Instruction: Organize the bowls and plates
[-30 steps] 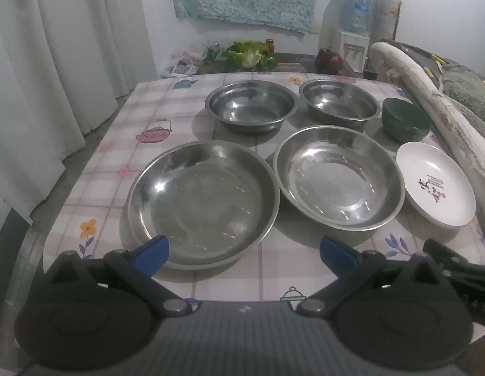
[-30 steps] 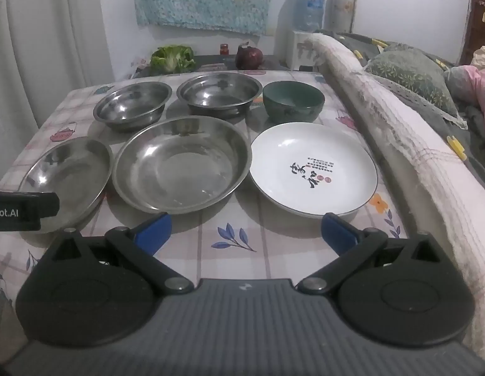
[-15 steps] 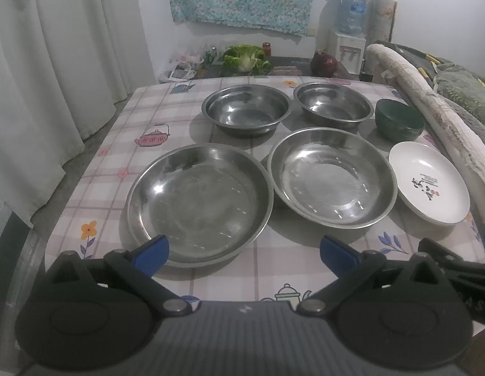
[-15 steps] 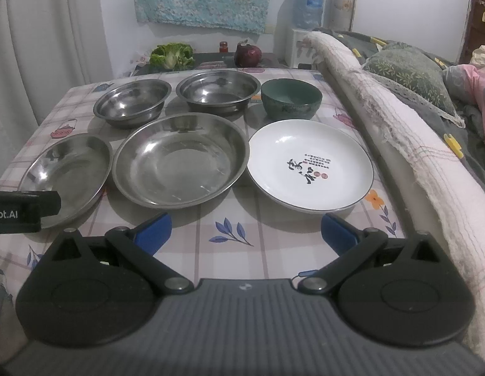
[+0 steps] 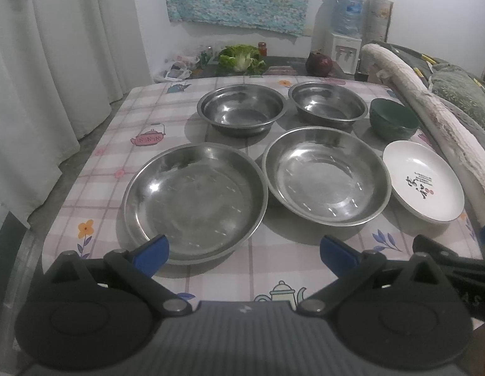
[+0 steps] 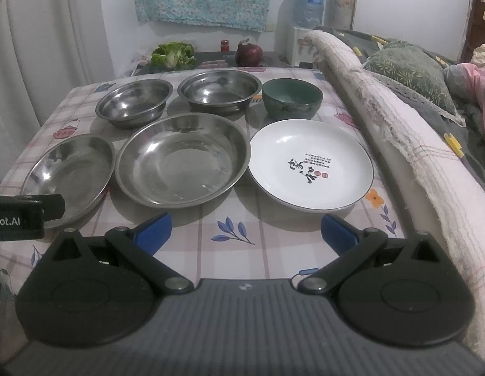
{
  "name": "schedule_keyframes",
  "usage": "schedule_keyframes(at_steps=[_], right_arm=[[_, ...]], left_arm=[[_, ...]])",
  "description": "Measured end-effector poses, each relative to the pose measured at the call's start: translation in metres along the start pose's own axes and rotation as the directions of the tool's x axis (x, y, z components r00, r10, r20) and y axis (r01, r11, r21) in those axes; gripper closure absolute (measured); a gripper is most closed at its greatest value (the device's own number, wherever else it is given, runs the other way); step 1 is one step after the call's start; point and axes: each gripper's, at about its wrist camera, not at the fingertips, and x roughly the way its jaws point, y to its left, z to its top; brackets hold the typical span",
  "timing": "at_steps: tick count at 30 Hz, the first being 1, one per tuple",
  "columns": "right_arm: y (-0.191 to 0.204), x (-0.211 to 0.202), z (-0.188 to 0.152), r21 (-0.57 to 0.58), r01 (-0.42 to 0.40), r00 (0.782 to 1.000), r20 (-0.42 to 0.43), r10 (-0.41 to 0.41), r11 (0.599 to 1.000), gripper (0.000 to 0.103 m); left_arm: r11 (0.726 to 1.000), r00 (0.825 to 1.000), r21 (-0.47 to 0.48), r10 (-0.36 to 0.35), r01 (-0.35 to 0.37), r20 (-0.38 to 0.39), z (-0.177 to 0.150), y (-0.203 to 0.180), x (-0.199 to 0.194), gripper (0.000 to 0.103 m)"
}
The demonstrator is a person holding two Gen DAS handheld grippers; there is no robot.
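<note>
Six dishes sit on the worktop (image 5: 142,119), which wears a checked cloth with teapot and flower prints. Back row, left to right: steel bowl (image 5: 241,108), second steel bowl (image 5: 328,101), green bowl (image 5: 393,118). Front row, left to right: large steel plate (image 5: 195,202), second steel plate (image 5: 325,174), white plate (image 5: 423,185) with black characters and a red mark printed inside it.

The two steel plates lie rim to rim, touching or very nearly. The white plate sits just beside the second steel plate; contact cannot be told.

Left gripper (image 5: 244,250) hovers over the near edge of the worktop, jaws wide and empty, its left blue pad over the near rim of the large steel plate. Right gripper (image 6: 246,230) hovers at the near edge in front of the gap between the second steel plate and the white plate, jaws wide, holding nothing. Part of the left gripper's body shows at the left edge of the right wrist view, over the large steel plate.

A rolled blanket (image 6: 383,119) runs along the worktop's right side. Lettuce (image 6: 172,54) and a red onion (image 6: 249,54) lie beyond the far edge.
</note>
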Motion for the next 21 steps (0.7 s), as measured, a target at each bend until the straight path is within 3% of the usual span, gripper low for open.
schedule_keyframes(at_steps=[21], right_arm=[[0.0027, -0.0004, 0.0, -0.011, 0.015, 1.0, -0.008, -0.015, 1.0, 0.001]], left_arm=[[1.0, 1.0, -0.006, -0.004, 0.004, -0.012, -0.0024, 0.0038, 0.003, 0.0]])
